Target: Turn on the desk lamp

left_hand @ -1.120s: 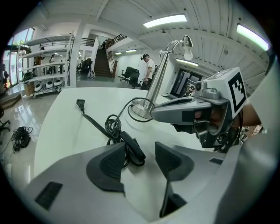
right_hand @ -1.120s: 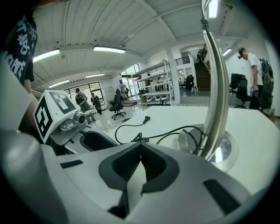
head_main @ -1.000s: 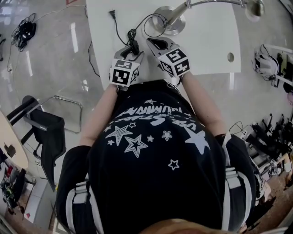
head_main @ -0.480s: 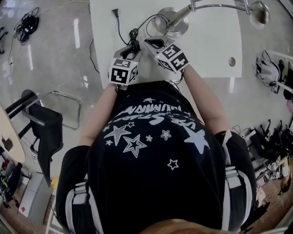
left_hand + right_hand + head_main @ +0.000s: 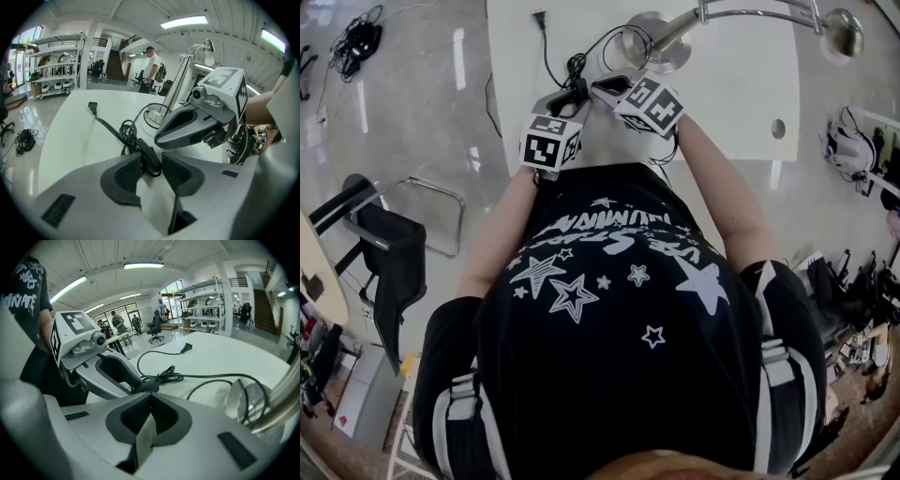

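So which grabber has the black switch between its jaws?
The left gripper: its jaws are closing around the black switch on the lamp cord. The right gripper has shut jaws with nothing between.

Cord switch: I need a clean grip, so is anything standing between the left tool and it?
Nothing visible. The switch lies between the left tool's closing jaws; the right tool hangs just beyond, not between.
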